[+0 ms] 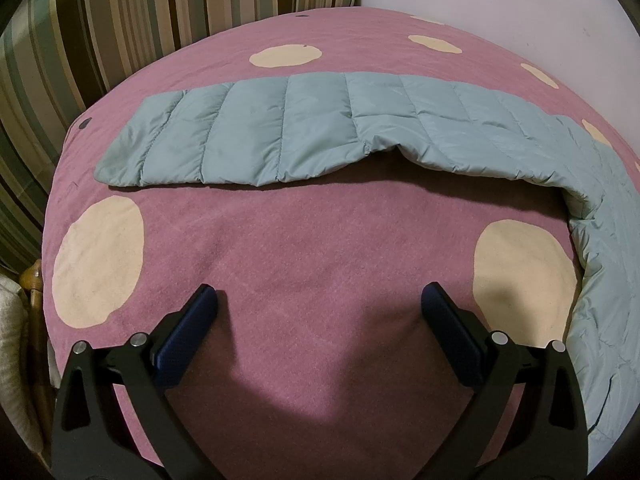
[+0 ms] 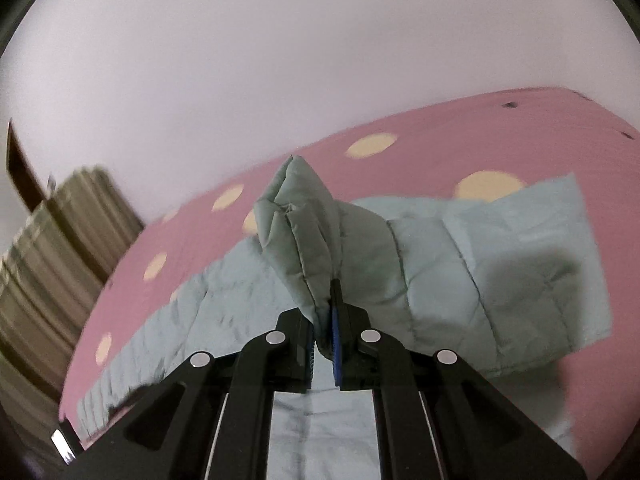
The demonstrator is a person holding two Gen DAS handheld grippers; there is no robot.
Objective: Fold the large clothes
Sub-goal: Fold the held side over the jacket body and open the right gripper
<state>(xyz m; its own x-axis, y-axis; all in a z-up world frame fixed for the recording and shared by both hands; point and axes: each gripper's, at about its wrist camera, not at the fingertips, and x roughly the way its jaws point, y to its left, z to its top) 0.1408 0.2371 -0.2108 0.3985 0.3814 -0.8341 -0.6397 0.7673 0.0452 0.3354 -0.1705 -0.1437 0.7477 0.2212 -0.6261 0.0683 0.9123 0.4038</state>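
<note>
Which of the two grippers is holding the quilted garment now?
The right gripper: its jaws are shut on a fold of the pale green quilted garment. The left gripper is open, over bare pink cover.

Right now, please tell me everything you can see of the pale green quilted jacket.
The quilted jacket is pale grey-green, puffy, with stitched channels and a slightly shiny shell. It lies spread along the pink dotted cover, one part curving toward the camera. The right tool is shut on a bunched fold, lifting it. The left tool is open, apart from it.
</note>
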